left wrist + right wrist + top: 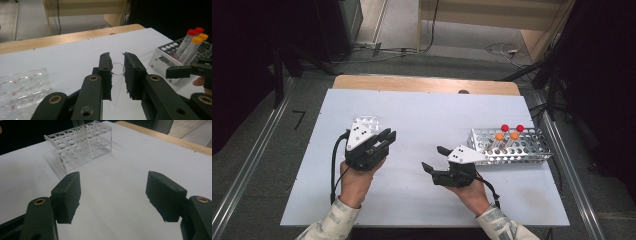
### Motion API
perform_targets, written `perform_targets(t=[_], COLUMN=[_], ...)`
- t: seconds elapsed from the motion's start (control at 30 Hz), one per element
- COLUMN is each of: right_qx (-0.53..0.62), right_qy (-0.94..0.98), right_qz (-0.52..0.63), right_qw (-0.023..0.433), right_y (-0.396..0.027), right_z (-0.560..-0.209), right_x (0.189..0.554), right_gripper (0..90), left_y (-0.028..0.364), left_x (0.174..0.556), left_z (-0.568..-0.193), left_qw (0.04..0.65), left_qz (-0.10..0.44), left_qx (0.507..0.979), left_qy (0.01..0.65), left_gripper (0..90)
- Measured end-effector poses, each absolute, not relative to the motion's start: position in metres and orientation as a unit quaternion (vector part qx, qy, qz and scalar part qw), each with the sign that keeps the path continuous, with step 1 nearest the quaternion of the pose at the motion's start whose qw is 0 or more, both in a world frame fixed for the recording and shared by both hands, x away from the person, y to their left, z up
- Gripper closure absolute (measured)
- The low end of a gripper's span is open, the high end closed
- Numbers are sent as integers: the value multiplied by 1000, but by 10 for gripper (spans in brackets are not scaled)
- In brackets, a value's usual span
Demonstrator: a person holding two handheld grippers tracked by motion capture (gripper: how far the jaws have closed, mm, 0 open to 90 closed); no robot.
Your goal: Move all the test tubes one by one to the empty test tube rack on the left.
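Left gripper [388,138] is clamped on a clear uncapped test tube [118,69]. In the left gripper view the tube's open rim sits between the two pads and its body runs down between them, both pads pressing on it. The tube is off the table, held over the white board [422,110] just beside the clear plastic rack [80,142].

In the right gripper view the tube's lower part shows as a faint streak in front of that rack; can't tell if it touches the rack.

Right gripper [436,158] has its jaws spread wide with nothing between them, just bare white board. It sits just left of the metal rack [532,149], not touching it.

The metal rack holds four capped tubes: two red caps [505,127] at the back, two orange caps [499,136] in front, all leaning slightly.

Writing: the clear rack has small red markings beside its holes [15,82], too blurred to read. No brand or label legible on either gripper. The grey plates on top carry white and red dots [358,132], no text.

A sleeve [332,225] shows at the bottom edge below the left hand [354,182].
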State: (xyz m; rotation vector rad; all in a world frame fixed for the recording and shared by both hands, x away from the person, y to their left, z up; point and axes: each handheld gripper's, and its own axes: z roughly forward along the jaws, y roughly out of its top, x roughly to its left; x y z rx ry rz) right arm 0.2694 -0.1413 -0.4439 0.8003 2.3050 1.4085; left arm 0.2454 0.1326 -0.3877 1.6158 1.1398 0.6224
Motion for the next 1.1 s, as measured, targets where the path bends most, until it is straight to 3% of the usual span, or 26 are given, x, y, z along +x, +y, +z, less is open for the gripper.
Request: perform_targets(t=[0.73, 1.1], right_qx=[284, 286], right_qy=[806, 806], right_qz=[492, 493], right_qw=[162, 162], right_y=[-145, -146], right_z=[-445, -444], right_x=[270, 270], right_gripper=[266, 266], left_y=[185, 189], left_x=[242, 243], left_z=[-382, -386], left_qw=[484, 456], left_qz=[299, 317], left_qx=[640, 649], left_qy=[517, 520], left_gripper=[766, 766])
